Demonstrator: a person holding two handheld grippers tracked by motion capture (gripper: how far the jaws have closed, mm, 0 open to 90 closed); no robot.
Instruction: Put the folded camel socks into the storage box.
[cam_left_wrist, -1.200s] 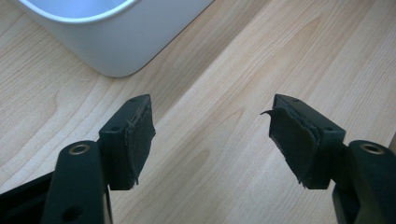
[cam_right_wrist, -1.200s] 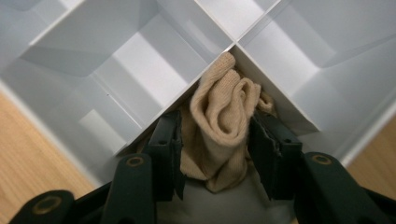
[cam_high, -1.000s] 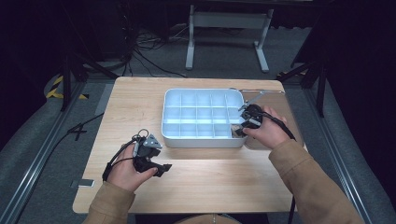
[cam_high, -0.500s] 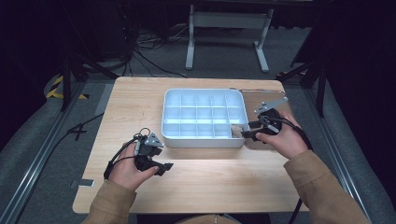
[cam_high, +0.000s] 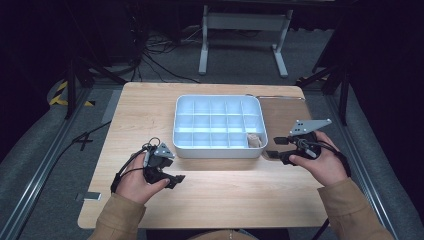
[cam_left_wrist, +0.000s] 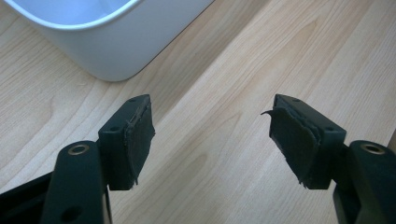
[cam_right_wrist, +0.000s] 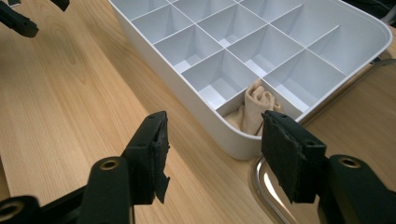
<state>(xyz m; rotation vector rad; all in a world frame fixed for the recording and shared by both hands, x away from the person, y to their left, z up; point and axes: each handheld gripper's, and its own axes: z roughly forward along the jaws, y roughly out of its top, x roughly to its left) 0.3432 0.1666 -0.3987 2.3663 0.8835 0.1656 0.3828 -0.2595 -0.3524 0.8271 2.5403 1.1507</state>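
In the tray's (cam_high: 218, 150) near-right compartment a beige cloth (cam_right_wrist: 256, 106) sits half-hidden behind the right gripper's (cam_right_wrist: 212, 144) empty, just-widened jaws.

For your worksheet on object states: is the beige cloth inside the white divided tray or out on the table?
Inside. The crumpled beige cloth sits in a corner compartment of the white divided tray, below its rim.

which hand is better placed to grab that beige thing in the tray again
Right. The right gripper hangs open just beside the tray corner holding the beige piece; the left gripper is at the opposite front corner.
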